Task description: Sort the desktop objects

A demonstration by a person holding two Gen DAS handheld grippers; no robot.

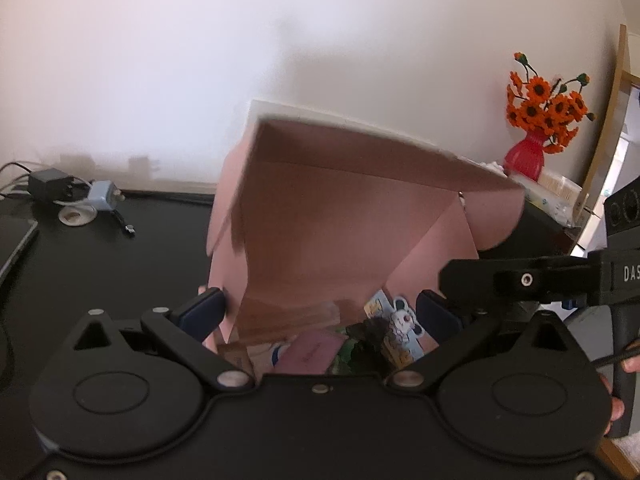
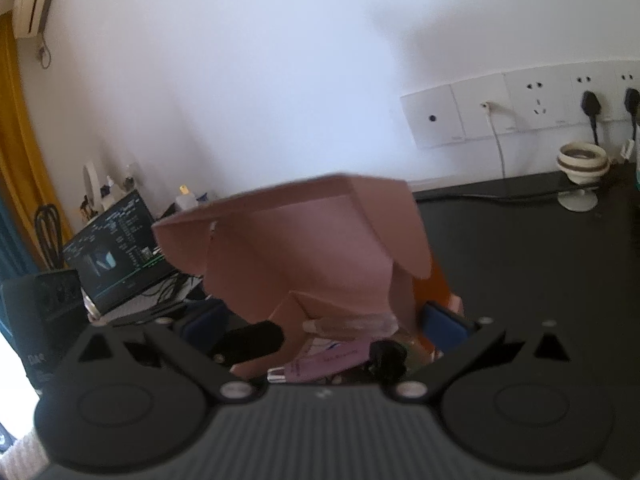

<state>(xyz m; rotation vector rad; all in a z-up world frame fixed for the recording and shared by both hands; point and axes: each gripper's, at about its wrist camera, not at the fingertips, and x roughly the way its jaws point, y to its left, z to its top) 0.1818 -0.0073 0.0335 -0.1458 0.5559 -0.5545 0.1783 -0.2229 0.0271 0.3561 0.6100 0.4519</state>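
Left tool (image 1: 320,308): pads spread wide on either side of the pink box's mouth; its left pad (image 1: 202,310) touches the outside of the box's left wall, its right pad hangs clear inside the opening. Nothing is clamped. I judge I keep it there to steady the box while the lid moves.

Right tool (image 2: 324,326): pads also apart, straddling the box from the other side. The right pad (image 2: 442,326) sits against a wall or flap; whether it presses, I cannot tell. In the left view its black arm (image 1: 520,278) reaches in from the right, just beside the box's right flap.

Sorted things: already inside the box, near me: a pink tube (image 2: 320,364) lying on its side, a cartoon card (image 1: 400,328), and a dark fuzzy item (image 2: 386,356) I cannot name.

Pink box (image 1: 340,216): stands on the black counter (image 1: 100,272), lid raised and tilted over the opening, side flaps (image 2: 404,232) splayed outward. I judge the filling is done or nearly so, with closing to follow.

Edges and room: the flaps are soft and stick out, so they could catch my pads. Left of the box the counter is bare until the far adapters and cables (image 1: 76,192). To the right, a red vase of orange flowers (image 1: 532,132) stands far back, well apart. From the right view, a laptop (image 2: 116,248) sits far left and a small stand (image 2: 580,168) far right, both away from the box.
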